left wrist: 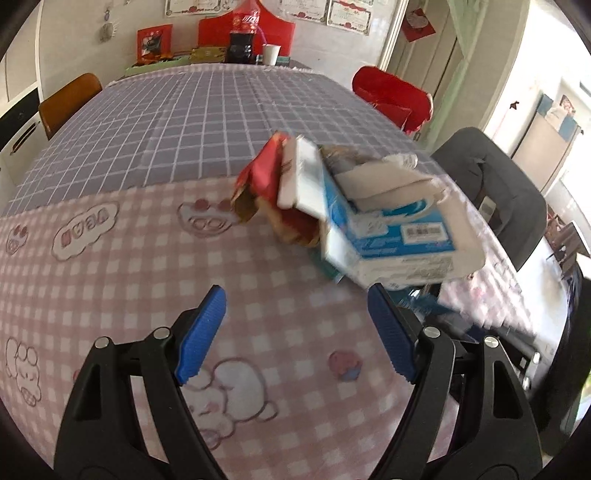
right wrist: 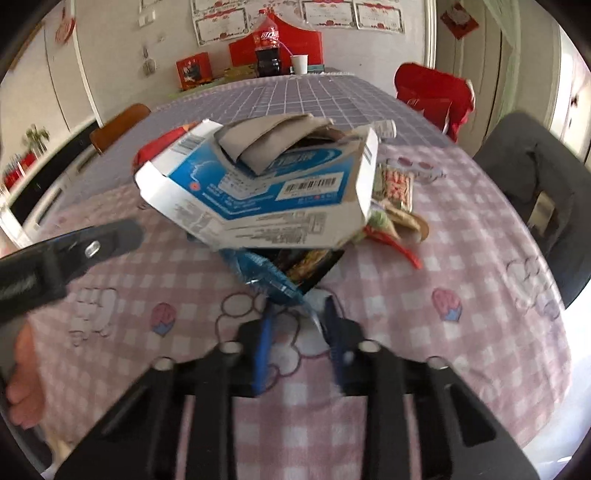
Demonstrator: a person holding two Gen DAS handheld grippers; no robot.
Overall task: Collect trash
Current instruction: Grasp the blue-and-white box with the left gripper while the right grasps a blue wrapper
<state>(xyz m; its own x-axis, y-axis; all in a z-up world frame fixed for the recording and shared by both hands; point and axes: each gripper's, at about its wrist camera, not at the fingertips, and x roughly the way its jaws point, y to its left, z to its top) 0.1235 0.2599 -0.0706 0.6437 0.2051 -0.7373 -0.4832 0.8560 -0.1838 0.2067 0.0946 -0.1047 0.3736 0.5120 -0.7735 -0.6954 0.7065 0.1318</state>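
A torn blue-and-white carton (left wrist: 391, 225) sits on a heap of trash with a red wrapper (left wrist: 264, 173) beside it on the checked tablecloth. My left gripper (left wrist: 297, 334) is open and empty, just in front and left of the heap. In the right wrist view the carton (right wrist: 258, 192) lies on a black tray (right wrist: 314, 266) of wrappers with a crumpled blue plastic wrapper (right wrist: 269, 273). My right gripper (right wrist: 295, 332) is shut on the plastic at the tray's near corner. The left gripper's arm (right wrist: 74, 254) shows at the left. Snack packets (right wrist: 395, 192) lie right of the carton.
A cola bottle (left wrist: 245, 29) and white cup (left wrist: 270, 53) stand at the table's far end with red boxes (left wrist: 153, 42). A red chair (left wrist: 395, 96) and a dark chair (left wrist: 491, 184) stand on the right, a brown chair (left wrist: 68, 99) on the left.
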